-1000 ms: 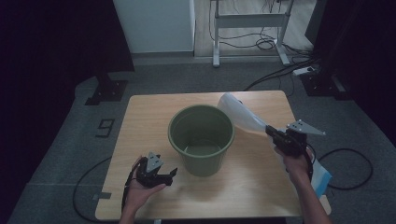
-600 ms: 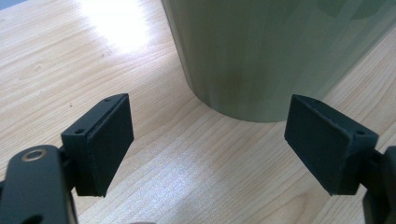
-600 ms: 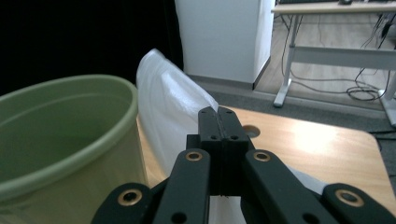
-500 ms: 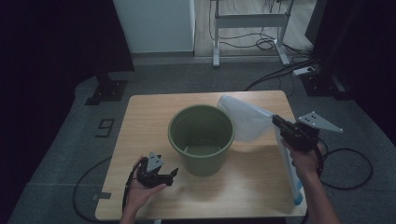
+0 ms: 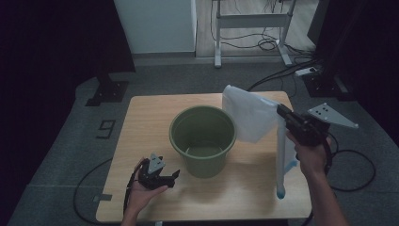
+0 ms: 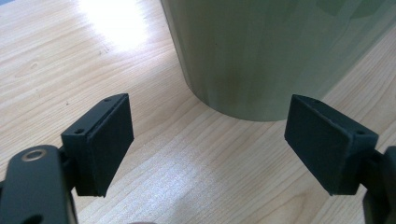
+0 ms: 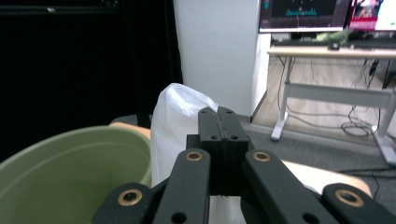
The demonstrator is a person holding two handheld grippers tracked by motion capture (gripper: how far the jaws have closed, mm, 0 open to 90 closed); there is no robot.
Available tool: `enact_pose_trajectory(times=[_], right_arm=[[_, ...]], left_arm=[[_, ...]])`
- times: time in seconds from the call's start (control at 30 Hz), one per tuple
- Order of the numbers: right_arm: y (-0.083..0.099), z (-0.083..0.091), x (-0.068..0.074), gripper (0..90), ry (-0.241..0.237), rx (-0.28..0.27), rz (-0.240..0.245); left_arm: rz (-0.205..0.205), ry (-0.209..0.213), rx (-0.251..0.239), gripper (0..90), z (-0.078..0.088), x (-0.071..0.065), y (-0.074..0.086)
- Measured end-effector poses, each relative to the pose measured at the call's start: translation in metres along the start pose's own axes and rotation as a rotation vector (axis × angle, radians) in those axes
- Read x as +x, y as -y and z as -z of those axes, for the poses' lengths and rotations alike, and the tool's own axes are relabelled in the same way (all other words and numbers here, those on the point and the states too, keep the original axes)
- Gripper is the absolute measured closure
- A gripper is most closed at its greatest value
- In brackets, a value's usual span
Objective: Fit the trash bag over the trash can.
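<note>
Your white plastic bag [image 5: 249, 117] hangs limp and crumpled, lifted just right of the green bucket [image 5: 203, 140] on the table [image 5: 141, 122]. Your right gripper [image 5: 281, 112] is clamped on the bag; your left gripper [image 5: 175, 175] gapes wide, empty, near the bucket's base

high view dim, dark edges | glare on table [image 6: 112, 23] | near bucket [image 7: 70, 158] soft

Left hand-held gripper [image 5: 162, 176] low near table's front edge, jaws wide apart; right hand-held gripper [image 5: 283, 113] raised, jaws closed.
</note>
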State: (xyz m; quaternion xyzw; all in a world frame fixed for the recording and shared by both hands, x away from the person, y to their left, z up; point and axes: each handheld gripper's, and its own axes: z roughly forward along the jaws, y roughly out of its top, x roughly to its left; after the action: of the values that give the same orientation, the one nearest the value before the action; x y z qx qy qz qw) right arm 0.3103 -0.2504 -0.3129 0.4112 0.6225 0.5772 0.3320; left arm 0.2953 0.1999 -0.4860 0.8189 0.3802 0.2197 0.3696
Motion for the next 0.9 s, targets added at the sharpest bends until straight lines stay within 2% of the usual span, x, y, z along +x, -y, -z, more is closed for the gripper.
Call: enact_pose_trajectory(times=[0.13, 0.43, 0.9], right_arm=[[-0.014, 0.009, 0.009, 89.5, -0.022, -0.034, 0.019], [-0.03, 0.028, 0.023, 89.5, -0.078, -0.085, 0.035], [-0.049, 0.04, 0.051, 89.5, -0.169, -0.136, 0.077]], left_arm=[[-0.002, -0.003, -0.006, 15.3, 0.002, 0.001, -0.001], [0.004, -0.005, -0.027, 15.3, 0.007, 0.001, -0.004], [0.01, -0.005, -0.032, 15.3, 0.007, 0.002, -0.005]])
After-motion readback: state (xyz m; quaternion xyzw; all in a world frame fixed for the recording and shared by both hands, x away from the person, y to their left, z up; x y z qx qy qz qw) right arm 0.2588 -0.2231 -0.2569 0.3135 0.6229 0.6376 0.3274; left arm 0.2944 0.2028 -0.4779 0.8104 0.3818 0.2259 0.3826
